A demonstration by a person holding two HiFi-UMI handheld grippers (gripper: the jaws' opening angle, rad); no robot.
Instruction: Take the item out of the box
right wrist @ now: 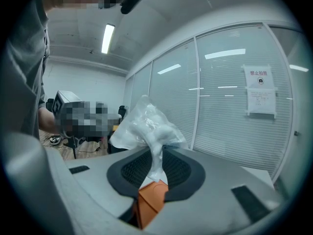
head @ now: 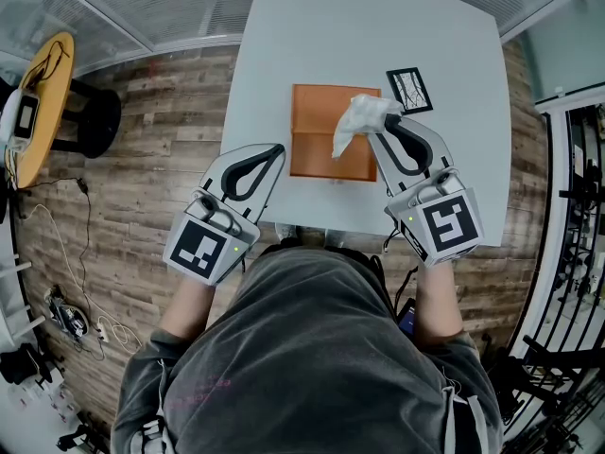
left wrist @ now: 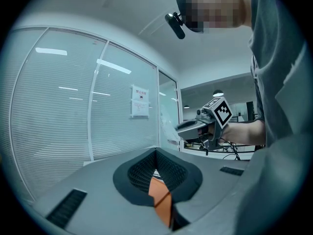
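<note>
A flat orange box (head: 326, 145) lies on the white table (head: 378, 36). My right gripper (head: 378, 130) is shut on a crumpled white plastic bag (head: 357, 121) and holds it just above the box's right edge. In the right gripper view the bag (right wrist: 146, 129) rises from between the pads, and the orange box (right wrist: 151, 199) shows below. My left gripper (head: 276, 151) hangs at the table's front left edge, beside the box, with its tips together and nothing in them. Through its jaws I see the orange box (left wrist: 160, 197), with the right gripper (left wrist: 183, 127) further off.
A black-framed marker card (head: 409, 90) lies on the table just behind the right gripper. A yellow round table (head: 43, 102) and a black stool (head: 95, 121) stand on the wooden floor at the left, with cables nearby. Metal racks (head: 577, 206) line the right side.
</note>
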